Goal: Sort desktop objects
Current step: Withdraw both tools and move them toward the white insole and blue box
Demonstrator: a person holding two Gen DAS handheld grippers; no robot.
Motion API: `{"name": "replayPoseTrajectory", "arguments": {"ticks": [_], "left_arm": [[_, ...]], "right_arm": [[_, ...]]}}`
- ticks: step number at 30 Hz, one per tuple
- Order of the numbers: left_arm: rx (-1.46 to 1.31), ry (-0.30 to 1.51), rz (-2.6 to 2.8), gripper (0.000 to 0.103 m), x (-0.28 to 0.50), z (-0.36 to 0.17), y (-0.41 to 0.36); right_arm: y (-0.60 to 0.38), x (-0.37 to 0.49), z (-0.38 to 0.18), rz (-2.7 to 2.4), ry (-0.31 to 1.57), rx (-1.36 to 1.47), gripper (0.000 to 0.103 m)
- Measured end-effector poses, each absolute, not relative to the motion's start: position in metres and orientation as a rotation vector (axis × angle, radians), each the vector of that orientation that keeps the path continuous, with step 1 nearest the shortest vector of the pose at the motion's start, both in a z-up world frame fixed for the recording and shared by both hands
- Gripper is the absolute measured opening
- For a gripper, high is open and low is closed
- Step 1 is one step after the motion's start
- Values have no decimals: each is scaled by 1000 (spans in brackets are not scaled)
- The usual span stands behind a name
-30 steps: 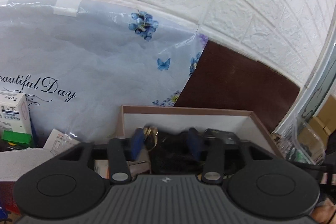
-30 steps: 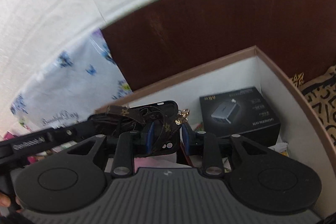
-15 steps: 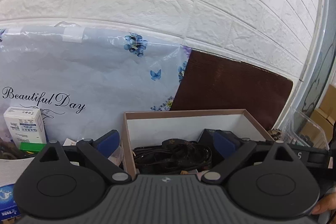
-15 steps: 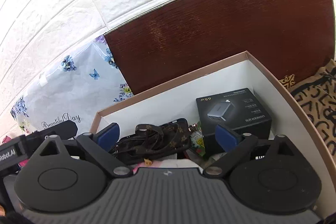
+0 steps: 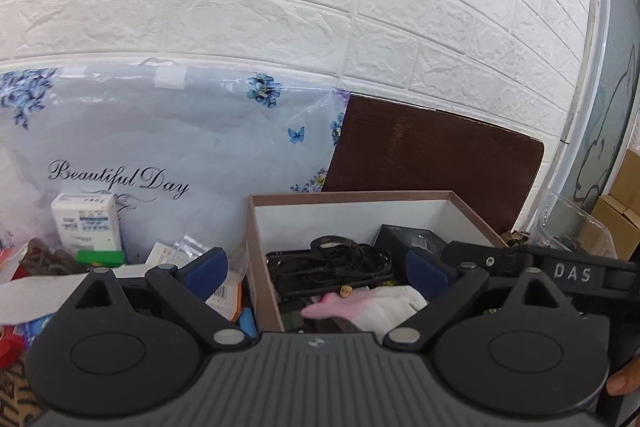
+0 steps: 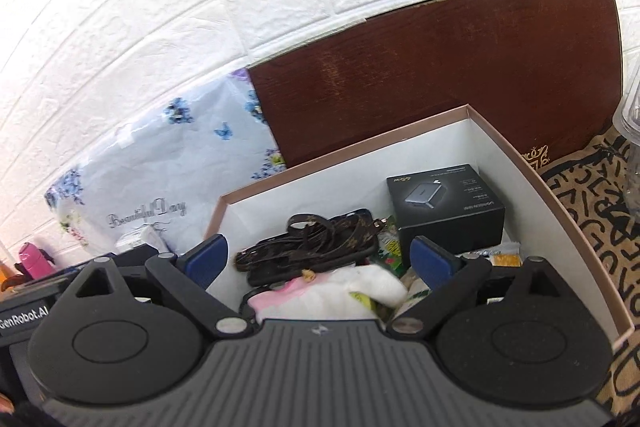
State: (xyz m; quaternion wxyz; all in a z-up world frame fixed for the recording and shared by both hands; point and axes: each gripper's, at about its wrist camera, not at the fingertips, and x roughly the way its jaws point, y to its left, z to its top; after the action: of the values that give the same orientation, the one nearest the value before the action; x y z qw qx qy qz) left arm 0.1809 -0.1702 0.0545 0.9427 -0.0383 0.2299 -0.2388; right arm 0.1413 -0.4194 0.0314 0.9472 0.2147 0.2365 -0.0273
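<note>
A brown-rimmed white cardboard box (image 5: 352,195) (image 6: 516,151) stands against the wall. In it lie a dark phone case with a brown patterned strap (image 5: 332,263) (image 6: 312,239), a black charger box (image 6: 446,205) (image 5: 412,237) and a white and pink cloth (image 6: 344,291) (image 5: 368,301). My left gripper (image 5: 316,273) is open and empty, above the box's near left edge. My right gripper (image 6: 320,259) is open and empty, above the box's near side, over the cloth. The right gripper's body shows in the left wrist view (image 5: 560,269).
A flowered "Beautiful Day" plastic bag (image 5: 168,163) (image 6: 160,171) and a dark brown board (image 5: 432,163) (image 6: 440,75) lean on the white brick wall. Left of the box lie a white medicine carton (image 5: 86,225), packets and clutter. A clear plastic container (image 5: 572,227) stands to the right on a patterned cloth (image 6: 592,203).
Both grippers were shut around the strapped phone case a second ago. They opened, left it in the box and pulled back and up.
</note>
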Motion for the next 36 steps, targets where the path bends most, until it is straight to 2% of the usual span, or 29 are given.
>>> {"name": "replayPoseTrajectory", "arguments": {"ticks": [13,21,25,29,36], "left_arm": [[-171,449,-428,99,88,32,-100],[-229,454,-315,99,51,13,-37],[-245,461,-262,99,48,5,-8],[-273,441,-202,98,58,7,23],[-329,436,-158,98,105,9,57]], "right_arm": [[-346,72,40,75,402,361,96],[-282,45,34,133,342,205,95],[-248,43,24,191,350,116,95],[-217,52,14,223,379,34,85],[-178,92,11,284,398,23,85]]}}
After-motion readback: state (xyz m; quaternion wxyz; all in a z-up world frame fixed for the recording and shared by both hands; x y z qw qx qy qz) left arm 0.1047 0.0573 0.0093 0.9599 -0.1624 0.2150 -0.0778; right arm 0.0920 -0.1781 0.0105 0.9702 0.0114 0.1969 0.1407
